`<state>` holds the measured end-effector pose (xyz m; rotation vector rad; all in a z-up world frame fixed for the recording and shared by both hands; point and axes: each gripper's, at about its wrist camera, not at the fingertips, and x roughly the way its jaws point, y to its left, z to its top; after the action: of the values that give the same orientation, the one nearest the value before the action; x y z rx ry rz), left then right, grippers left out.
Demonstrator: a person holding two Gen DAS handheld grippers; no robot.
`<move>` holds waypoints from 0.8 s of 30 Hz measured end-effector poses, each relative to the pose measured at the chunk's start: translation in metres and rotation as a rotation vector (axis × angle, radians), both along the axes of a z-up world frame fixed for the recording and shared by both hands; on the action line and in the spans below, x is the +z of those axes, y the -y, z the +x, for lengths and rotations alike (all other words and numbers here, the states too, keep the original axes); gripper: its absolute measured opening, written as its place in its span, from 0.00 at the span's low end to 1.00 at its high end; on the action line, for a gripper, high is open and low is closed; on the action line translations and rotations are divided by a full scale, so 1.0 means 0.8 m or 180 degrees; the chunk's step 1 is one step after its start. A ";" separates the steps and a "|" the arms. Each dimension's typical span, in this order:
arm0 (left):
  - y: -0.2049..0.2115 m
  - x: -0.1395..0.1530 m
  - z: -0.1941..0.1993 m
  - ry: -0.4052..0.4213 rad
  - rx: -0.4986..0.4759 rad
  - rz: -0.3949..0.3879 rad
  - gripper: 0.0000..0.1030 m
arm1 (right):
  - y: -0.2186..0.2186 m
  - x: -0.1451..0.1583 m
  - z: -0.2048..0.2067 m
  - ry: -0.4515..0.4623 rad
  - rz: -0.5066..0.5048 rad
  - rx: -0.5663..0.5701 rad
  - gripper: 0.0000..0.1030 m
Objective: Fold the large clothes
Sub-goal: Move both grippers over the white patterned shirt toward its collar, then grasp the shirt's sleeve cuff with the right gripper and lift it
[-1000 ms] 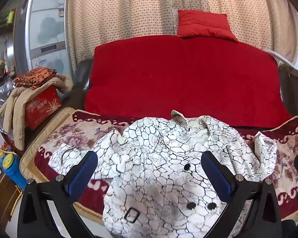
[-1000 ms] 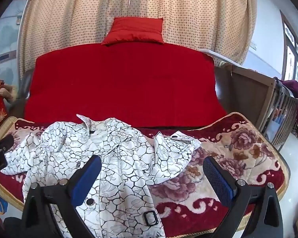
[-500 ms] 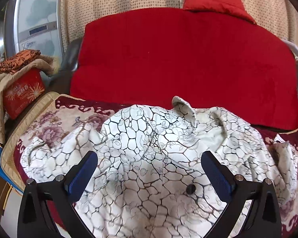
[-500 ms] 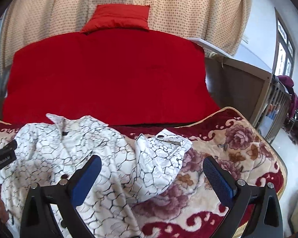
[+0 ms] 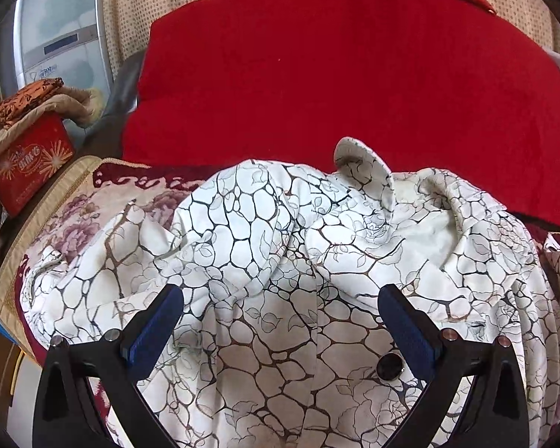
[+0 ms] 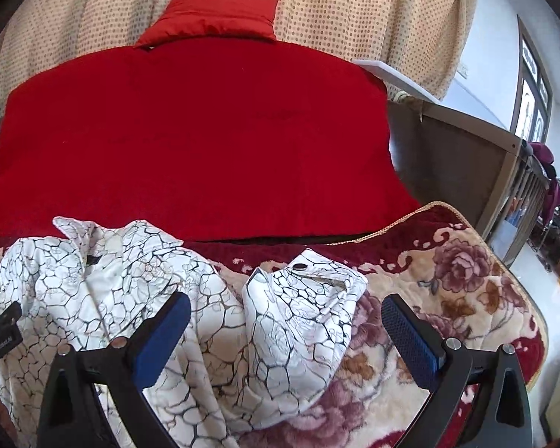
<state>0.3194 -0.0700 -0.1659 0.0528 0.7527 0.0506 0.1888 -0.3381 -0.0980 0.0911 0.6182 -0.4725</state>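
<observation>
A white coat [image 5: 280, 261] with a black crackle print lies crumpled on the floral blanket [image 6: 448, 280] of a sofa. Its collar [image 5: 366, 164] stands up near the red backrest, and a dark button [image 5: 390, 366] shows low on the front. My left gripper [image 5: 282, 321] hovers open just above the coat's chest, holding nothing. In the right wrist view the coat [image 6: 130, 298] spreads to the left and its folded sleeve [image 6: 302, 317] with a cuff button lies between the blue pads. My right gripper [image 6: 285, 332] is open over that sleeve, with nothing in it.
A red cover [image 5: 336, 74] drapes the sofa back, topped by a red cushion [image 6: 209, 15]. A red box [image 5: 26, 164] with folded cloths sits at the left, beside a fridge [image 5: 56, 37]. A wooden rail [image 6: 485, 156] stands at the right. Dotted curtains hang behind.
Both grippers have moved forward and down toward the coat, which now fills more of each view. Both stay open. The coat itself has not shifted.
</observation>
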 end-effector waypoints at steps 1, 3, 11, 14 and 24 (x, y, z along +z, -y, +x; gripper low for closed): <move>0.000 -0.001 0.002 -0.0006 0.0000 0.0001 1.00 | 0.002 -0.003 0.003 0.0013 0.0031 -0.0007 1.00; 0.003 -0.005 0.005 -0.0006 0.0000 0.0050 1.00 | 0.015 -0.013 0.011 0.0025 0.0139 0.0010 1.00; 0.019 -0.034 0.017 -0.0253 -0.0117 0.0226 1.00 | 0.134 -0.086 0.031 -0.0084 0.1391 0.0222 1.00; 0.025 -0.037 0.017 -0.0241 -0.0140 0.0290 1.00 | 0.195 -0.129 0.035 -0.0055 0.2197 0.0128 1.00; 0.030 -0.028 0.009 -0.0120 -0.0194 0.0308 1.00 | 0.301 -0.196 0.032 0.0524 0.3732 -0.0099 0.94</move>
<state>0.3265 -0.0938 -0.1885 0.1691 0.7855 0.0281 0.2144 -0.5787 -0.2551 1.2396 0.6632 -0.0755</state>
